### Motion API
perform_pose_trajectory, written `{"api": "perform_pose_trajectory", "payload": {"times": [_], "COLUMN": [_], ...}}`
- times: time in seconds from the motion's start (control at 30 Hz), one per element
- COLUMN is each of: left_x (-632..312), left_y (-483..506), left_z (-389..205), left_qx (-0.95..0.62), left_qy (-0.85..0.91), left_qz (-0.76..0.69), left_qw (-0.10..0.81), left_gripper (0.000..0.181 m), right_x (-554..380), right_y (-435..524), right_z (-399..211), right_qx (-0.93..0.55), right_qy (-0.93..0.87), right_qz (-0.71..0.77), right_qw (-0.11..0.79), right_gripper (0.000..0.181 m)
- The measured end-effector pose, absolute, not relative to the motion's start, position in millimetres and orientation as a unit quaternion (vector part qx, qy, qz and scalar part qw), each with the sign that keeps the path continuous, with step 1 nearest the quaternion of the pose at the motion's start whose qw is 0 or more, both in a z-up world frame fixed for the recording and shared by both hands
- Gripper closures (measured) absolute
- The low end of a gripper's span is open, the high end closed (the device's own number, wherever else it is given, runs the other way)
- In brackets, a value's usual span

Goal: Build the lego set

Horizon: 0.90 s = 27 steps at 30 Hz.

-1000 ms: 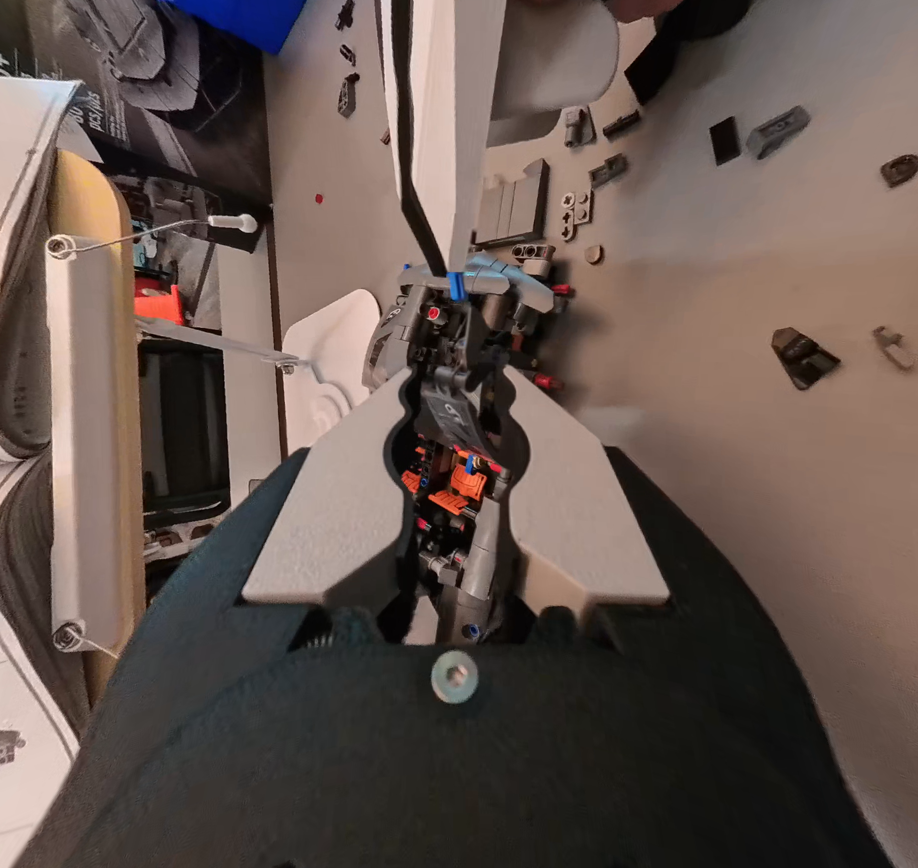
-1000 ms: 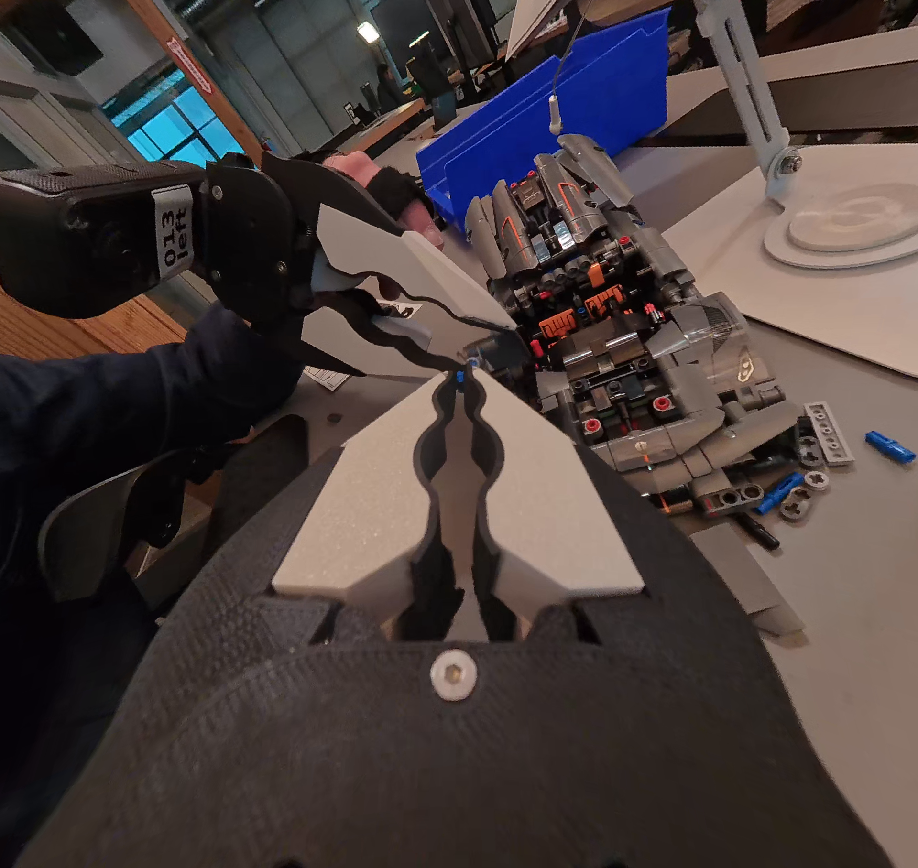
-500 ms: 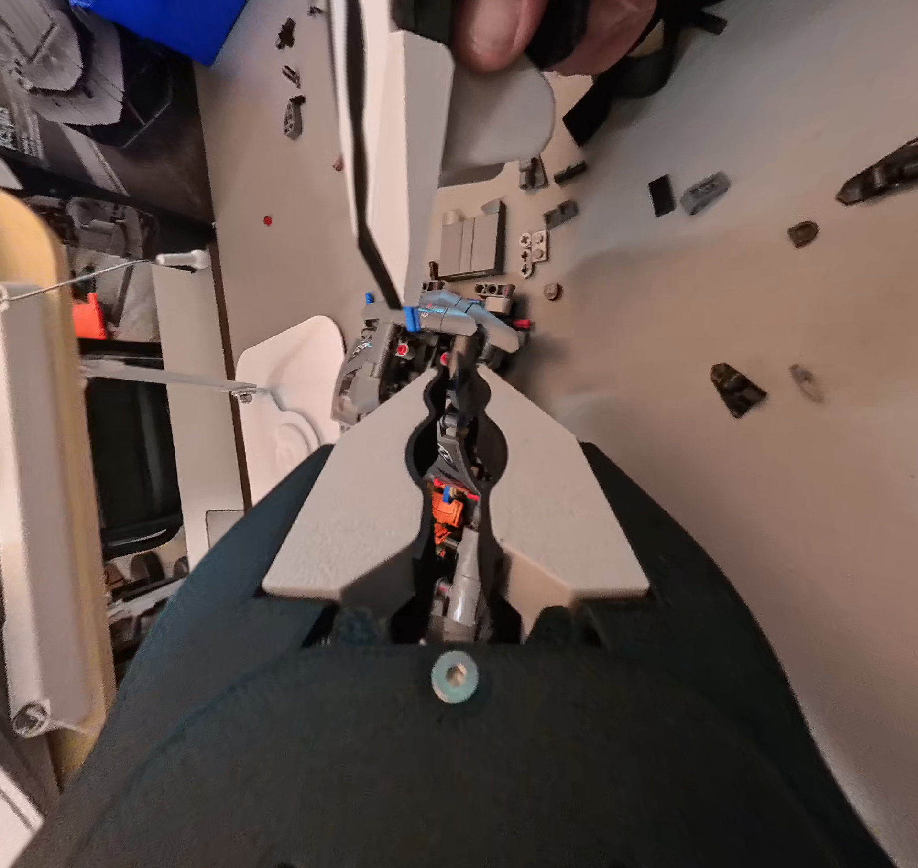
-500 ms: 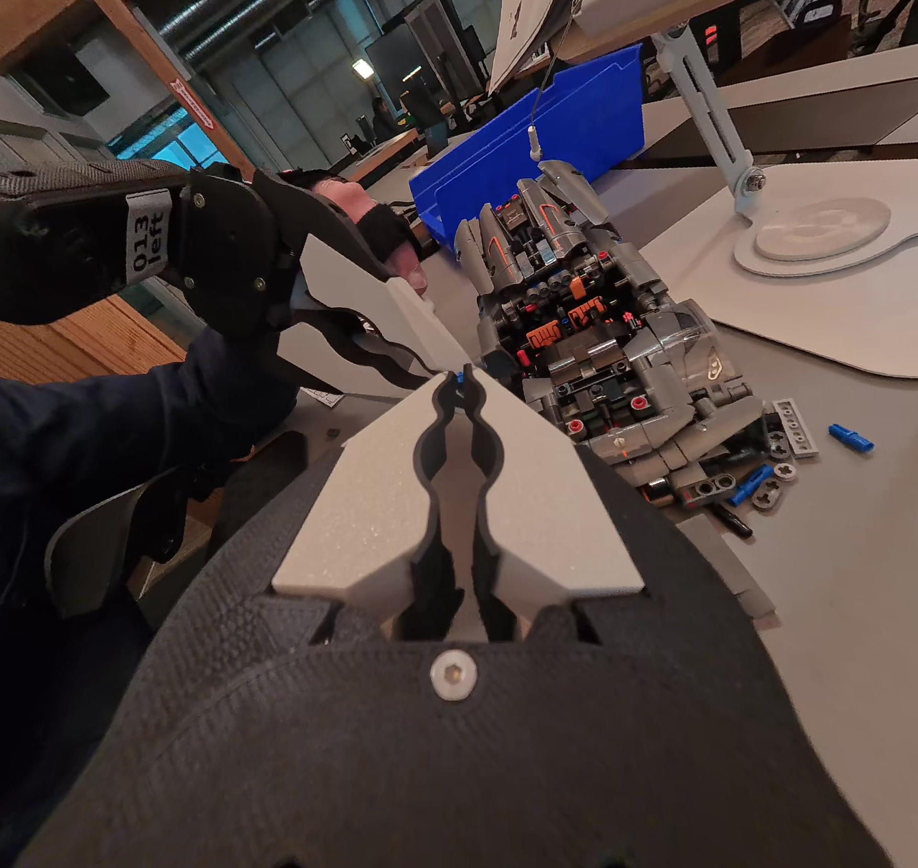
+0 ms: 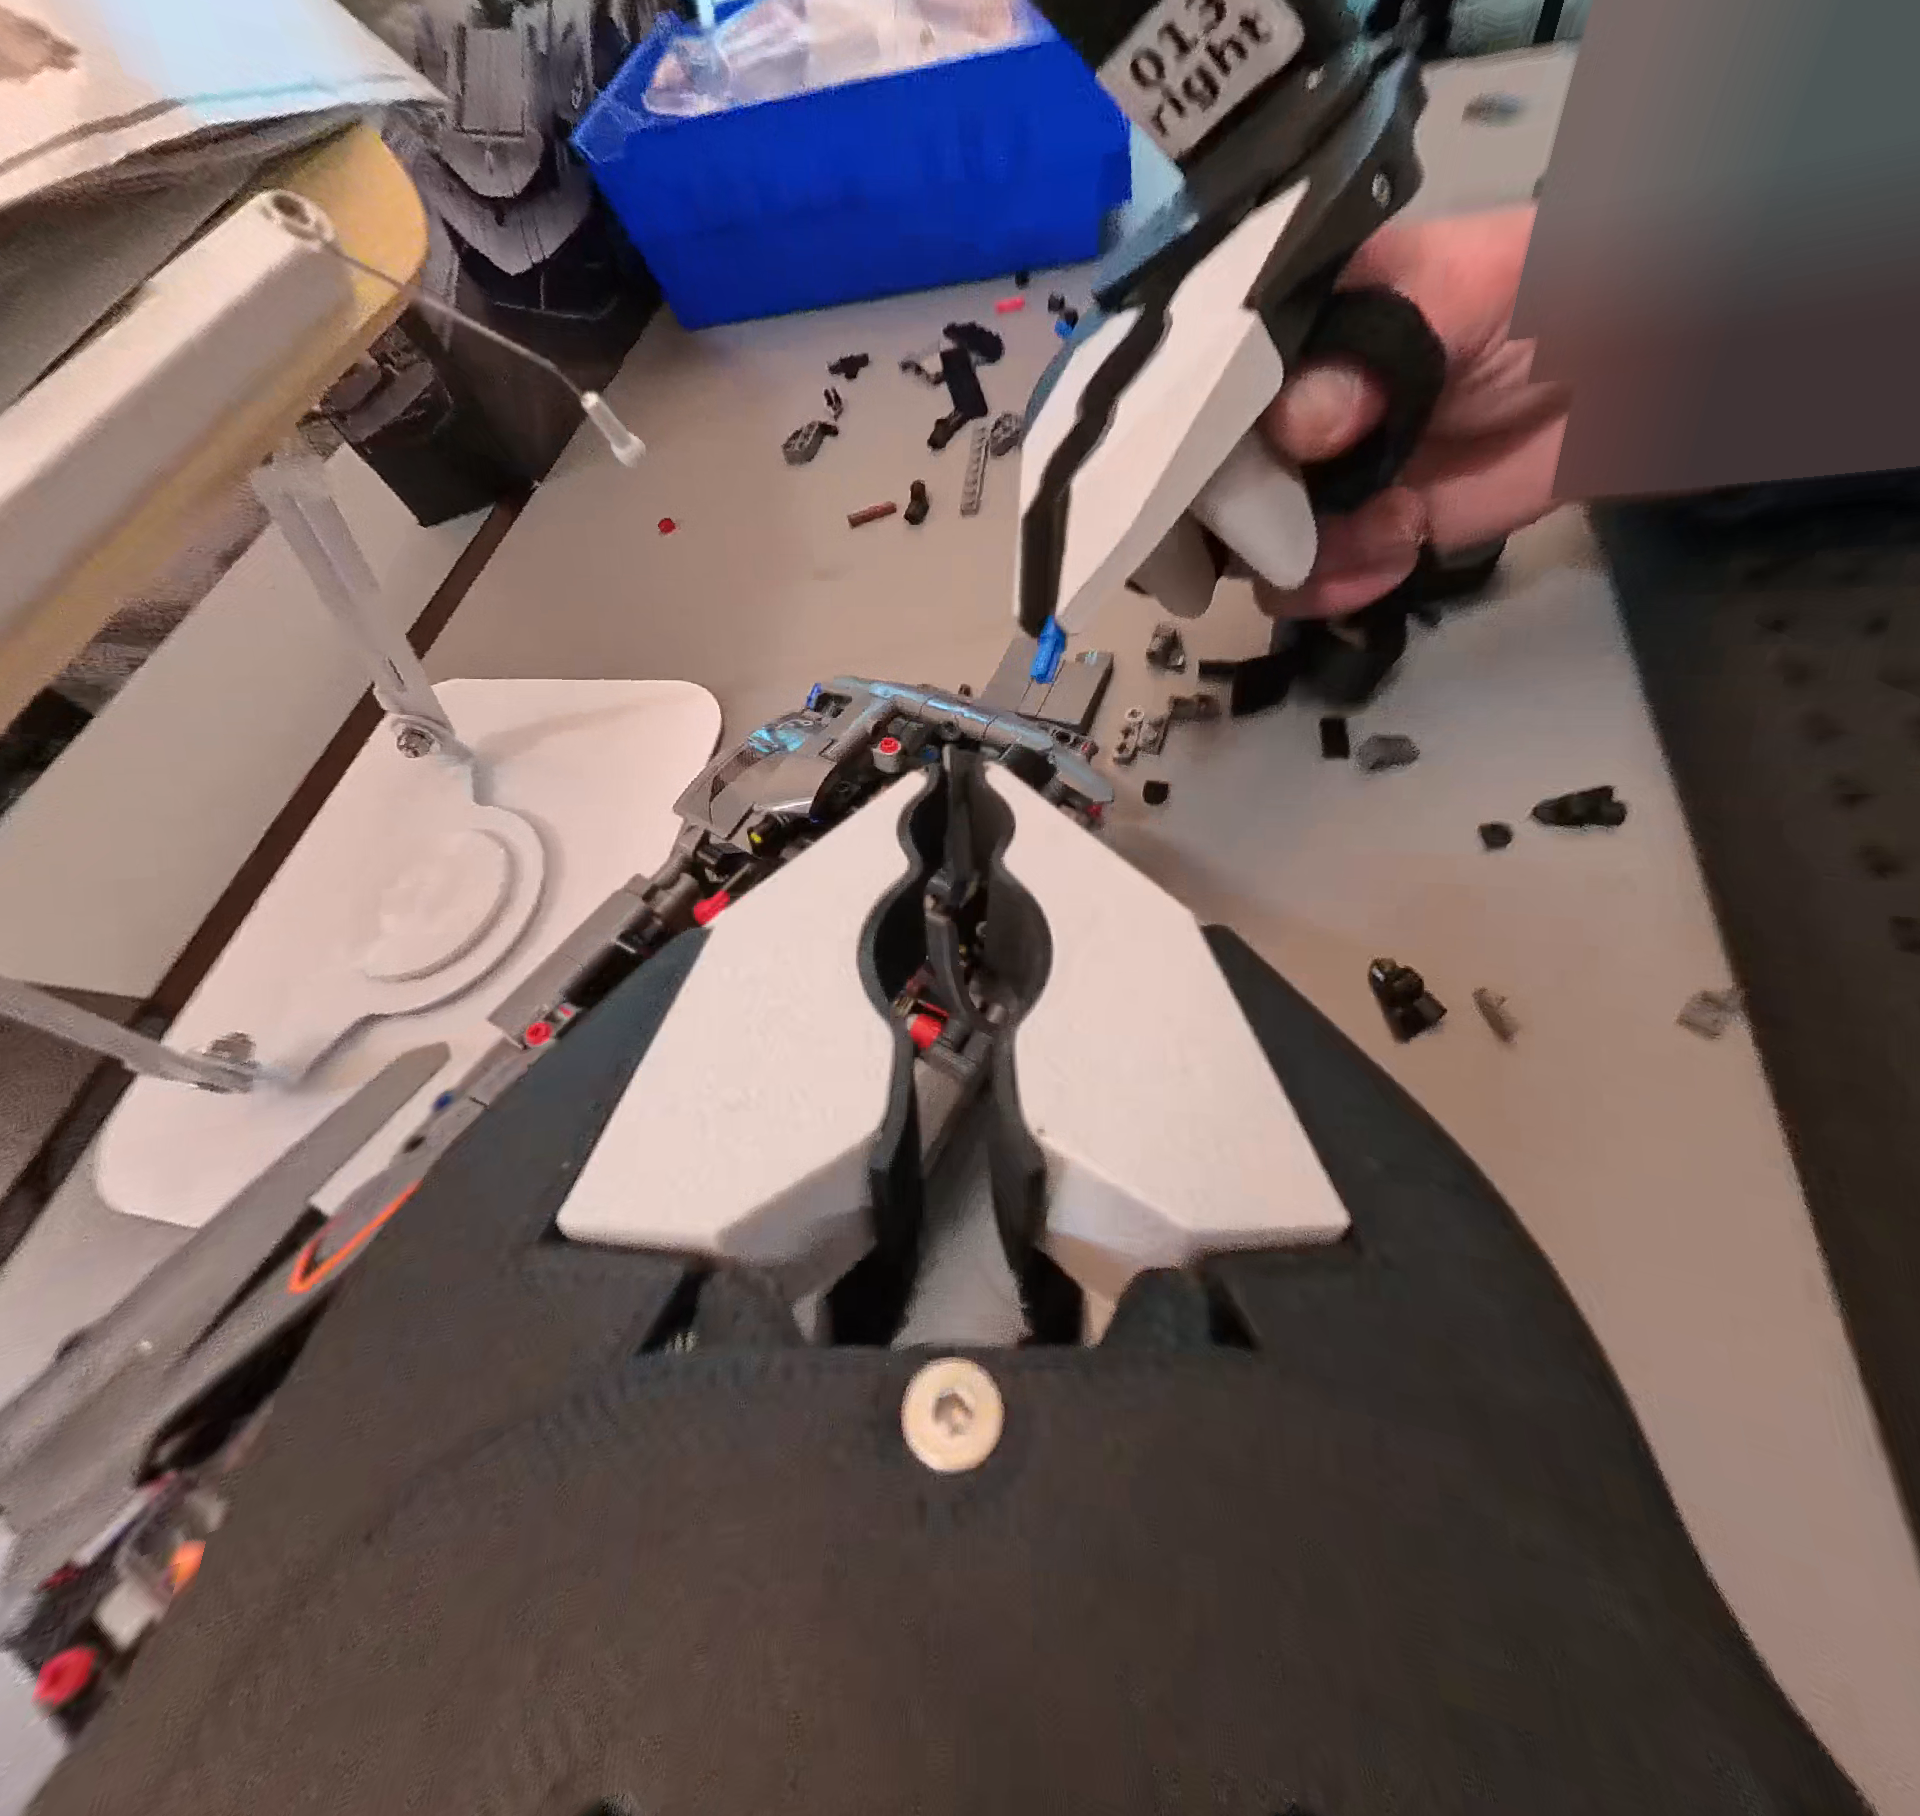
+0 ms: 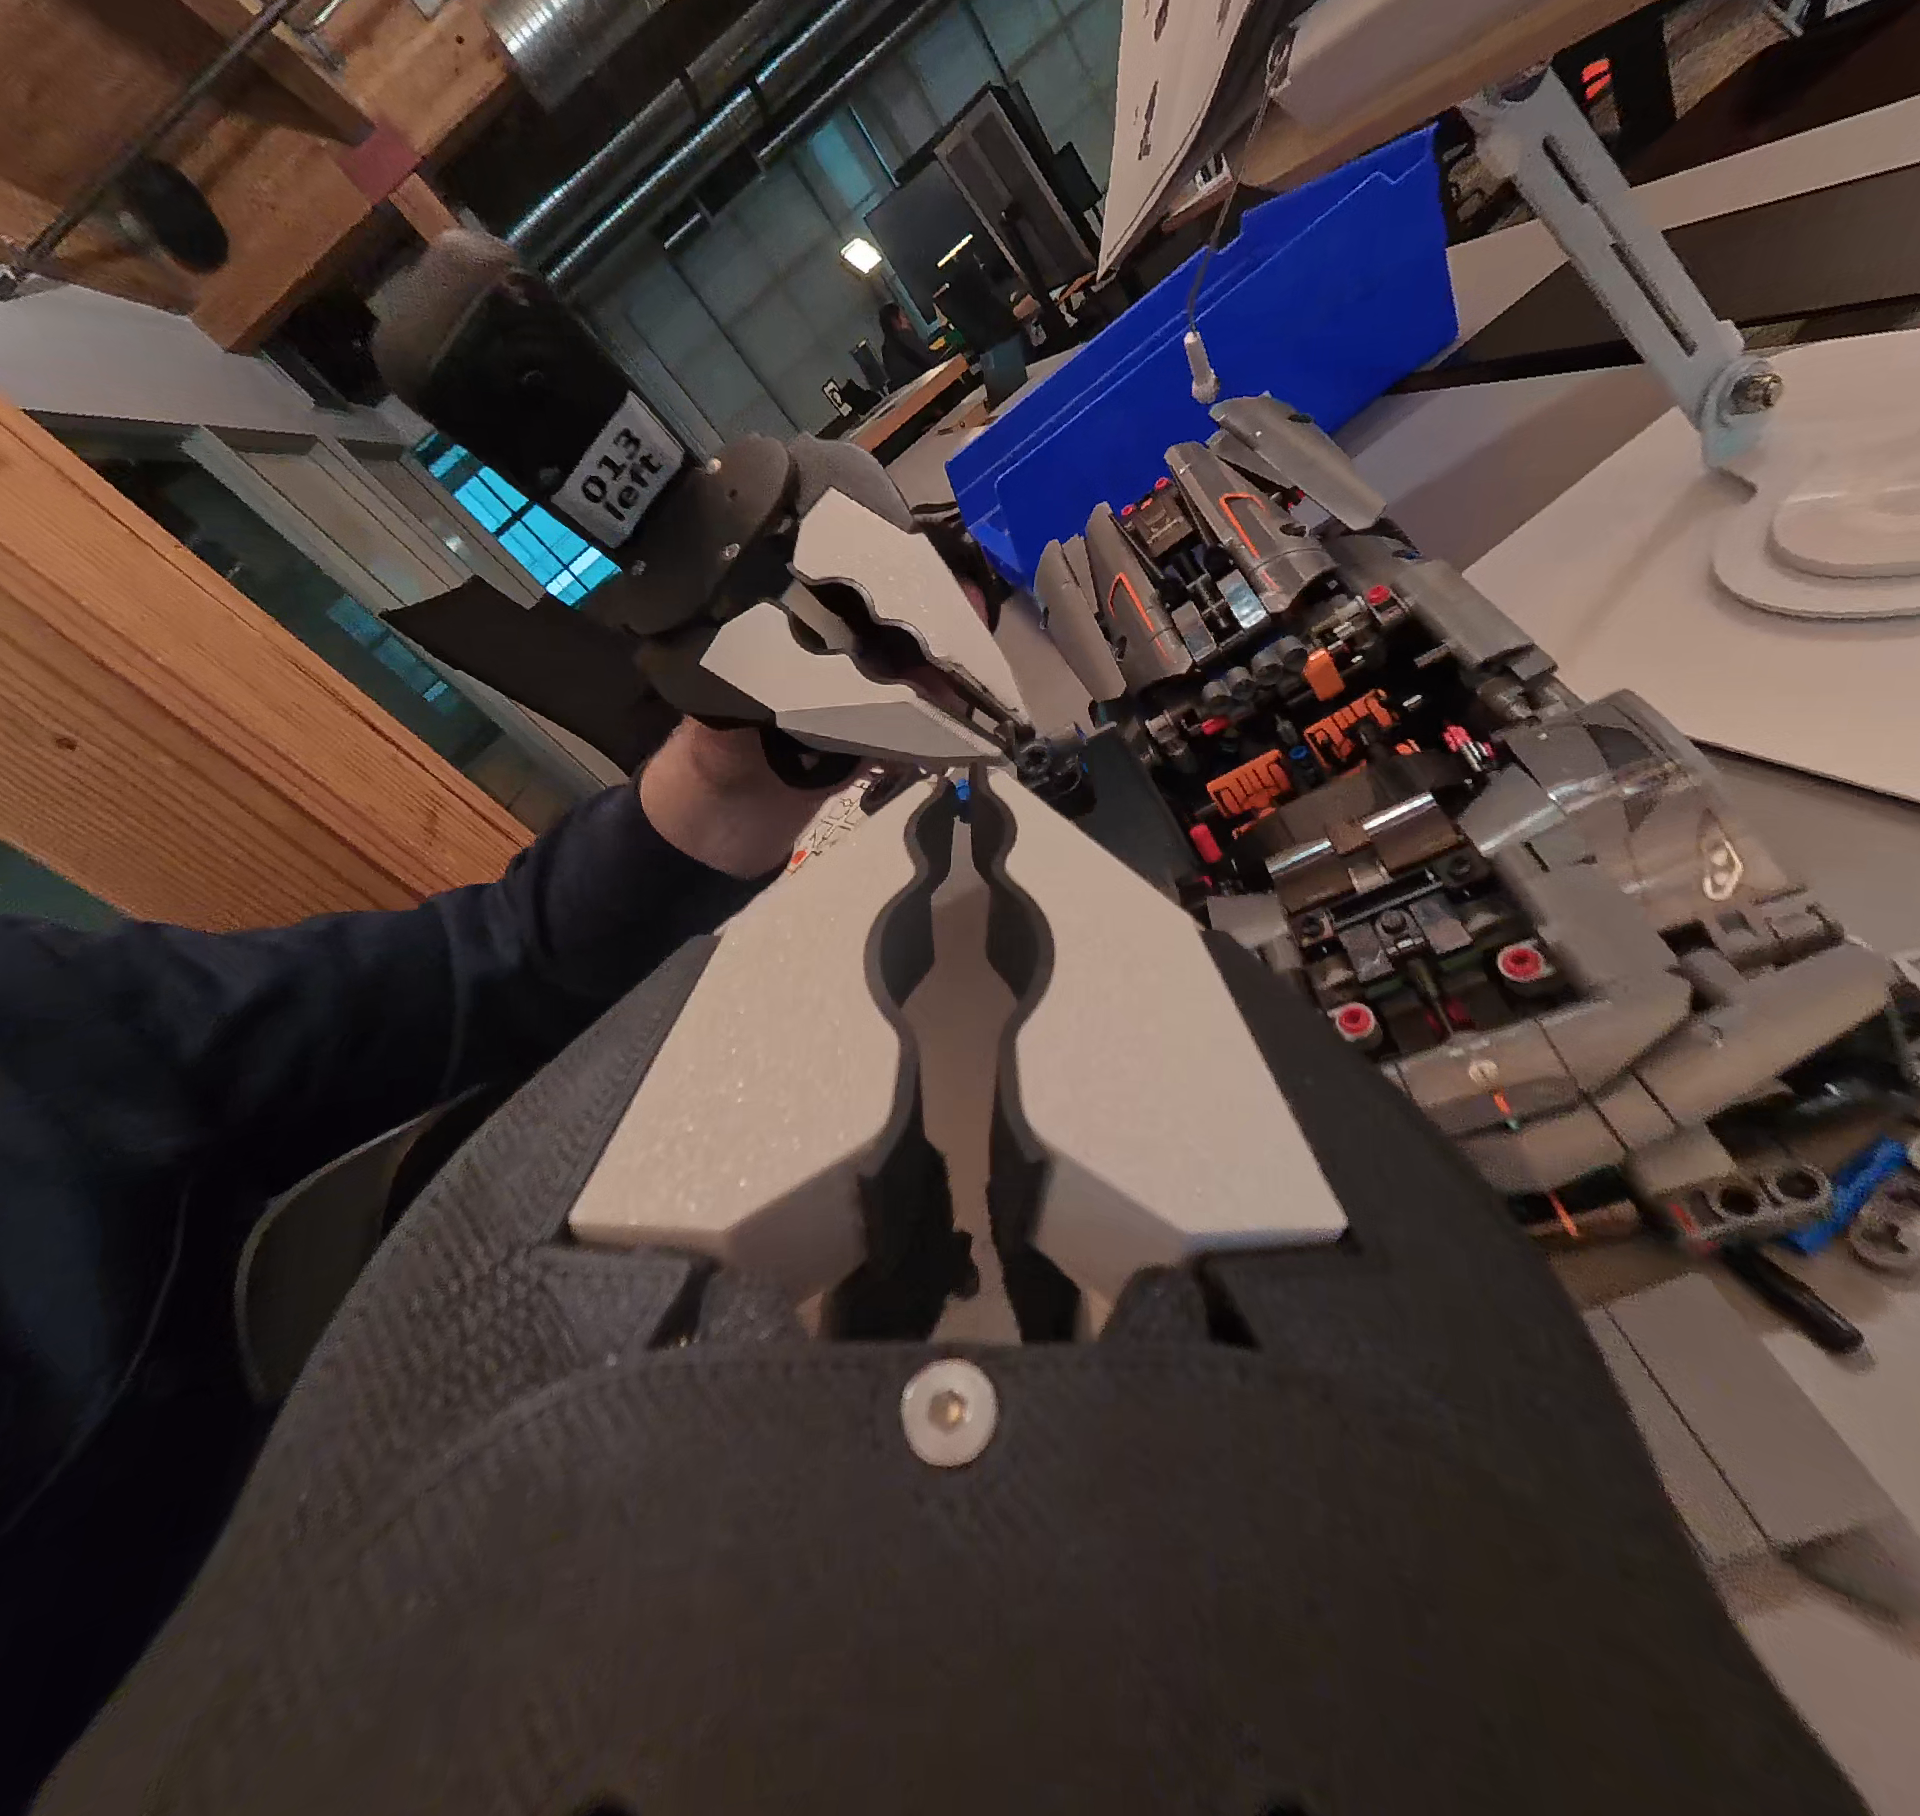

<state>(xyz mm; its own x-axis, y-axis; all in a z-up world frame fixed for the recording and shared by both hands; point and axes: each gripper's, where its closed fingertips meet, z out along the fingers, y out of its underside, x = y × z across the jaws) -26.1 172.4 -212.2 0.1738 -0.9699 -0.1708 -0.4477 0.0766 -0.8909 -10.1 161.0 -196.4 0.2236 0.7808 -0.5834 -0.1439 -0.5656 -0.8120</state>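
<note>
Right claw (image 6: 961, 798) pinches a blue pin (image 5: 1047, 646); left claw (image 5: 954, 779) clamps the car (image 6: 1455, 831); body largely built, loose parts (image 5: 935, 405) remain

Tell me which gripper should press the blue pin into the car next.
Right. The right gripper is already shut on the blue pin, poised just above the lego car. The left gripper is shut on the car's dark frame, bracing it.
</note>
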Motion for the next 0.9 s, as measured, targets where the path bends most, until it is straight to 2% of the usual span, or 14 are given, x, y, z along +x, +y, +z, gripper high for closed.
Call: {"api": "perform_pose_trajectory", "payload": {"times": [0.23, 0.9], "left_x": [-31, -33], "left_y": [172, 172], "left_z": [-209, -209], "left_qx": [-0.612, -0.593], "left_qy": [0.514, 0.509], "left_qz": [-0.389, -0.414], "left_qw": [0.458, 0.467], "left_gripper": [0.181, 0.181], "right_x": [-23, -31], "right_y": [173, 176], "right_z": [-203, -206], "right_qx": [-0.687, -0.681], "right_qy": [-0.248, -0.303], "right_qz": [0.549, 0.523], "right_qw": [0.405, 0.412], "right_gripper": [0.181, 0.181]}}
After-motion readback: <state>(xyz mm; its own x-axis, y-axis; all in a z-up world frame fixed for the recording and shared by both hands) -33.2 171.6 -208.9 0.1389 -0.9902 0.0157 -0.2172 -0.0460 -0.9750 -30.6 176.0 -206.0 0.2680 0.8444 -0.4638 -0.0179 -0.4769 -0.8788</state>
